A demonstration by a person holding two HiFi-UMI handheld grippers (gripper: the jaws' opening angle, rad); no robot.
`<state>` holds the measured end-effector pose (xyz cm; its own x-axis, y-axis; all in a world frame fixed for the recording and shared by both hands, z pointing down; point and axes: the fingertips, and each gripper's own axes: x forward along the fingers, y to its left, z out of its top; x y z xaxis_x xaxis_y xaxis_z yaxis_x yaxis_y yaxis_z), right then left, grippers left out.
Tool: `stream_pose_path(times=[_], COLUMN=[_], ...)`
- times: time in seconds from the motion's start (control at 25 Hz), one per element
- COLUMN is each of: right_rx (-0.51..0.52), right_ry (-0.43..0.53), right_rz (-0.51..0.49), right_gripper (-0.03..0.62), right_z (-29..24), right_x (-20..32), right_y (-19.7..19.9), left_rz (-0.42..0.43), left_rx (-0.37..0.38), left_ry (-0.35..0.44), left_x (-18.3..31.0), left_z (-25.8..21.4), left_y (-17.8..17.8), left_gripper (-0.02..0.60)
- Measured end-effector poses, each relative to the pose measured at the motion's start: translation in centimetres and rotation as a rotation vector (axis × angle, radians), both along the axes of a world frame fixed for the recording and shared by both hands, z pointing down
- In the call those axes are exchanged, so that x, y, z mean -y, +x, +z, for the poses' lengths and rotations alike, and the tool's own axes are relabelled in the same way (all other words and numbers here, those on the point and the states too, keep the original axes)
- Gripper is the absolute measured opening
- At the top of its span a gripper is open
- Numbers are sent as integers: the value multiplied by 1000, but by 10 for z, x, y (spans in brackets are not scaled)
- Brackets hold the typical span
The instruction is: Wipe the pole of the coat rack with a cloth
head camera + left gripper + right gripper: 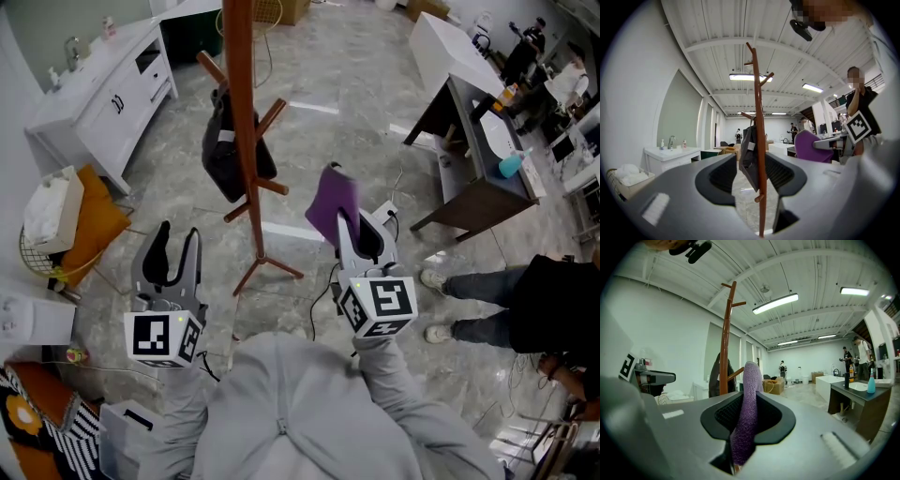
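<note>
**Camera setup, three views**

Head view: overhead, steeply down at the floor, left tool point(178, 234) and right tool point(361, 223) near. Left gripper view: low, angled up along the left tool, coat rack pole point(758, 117) close ahead. Right gripper view: along the right tool and its cloth point(746, 418), pole farther off, left. All three share the pole.

Bright, even indoor light is supplied by ceiling strip lights point(749, 77), rendered as blown-out bars in both gripper views. Pale glare streaks are reflected on the polished floor point(314, 107); shadows are kept soft. The gripper views are ringed by black fisheye corners, and the near cloth point(745, 418) and left gripper point(751, 176) housing are slightly defocused.
</note>
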<state>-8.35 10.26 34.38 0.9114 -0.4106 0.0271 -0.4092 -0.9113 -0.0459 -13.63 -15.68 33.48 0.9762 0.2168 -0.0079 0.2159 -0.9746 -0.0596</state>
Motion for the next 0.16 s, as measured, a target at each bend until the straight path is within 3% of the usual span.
stream_pose_path(times=[0.16], right_rx=[0], right_ry=[-2], right_rz=[0], right_gripper=[61], right_z=[0], right_x=[0], right_y=[1], left_rz=[1], left_rx=[0], left_ry=[-4], left_x=[0], left_z=[1], left_y=[1], left_gripper=[206])
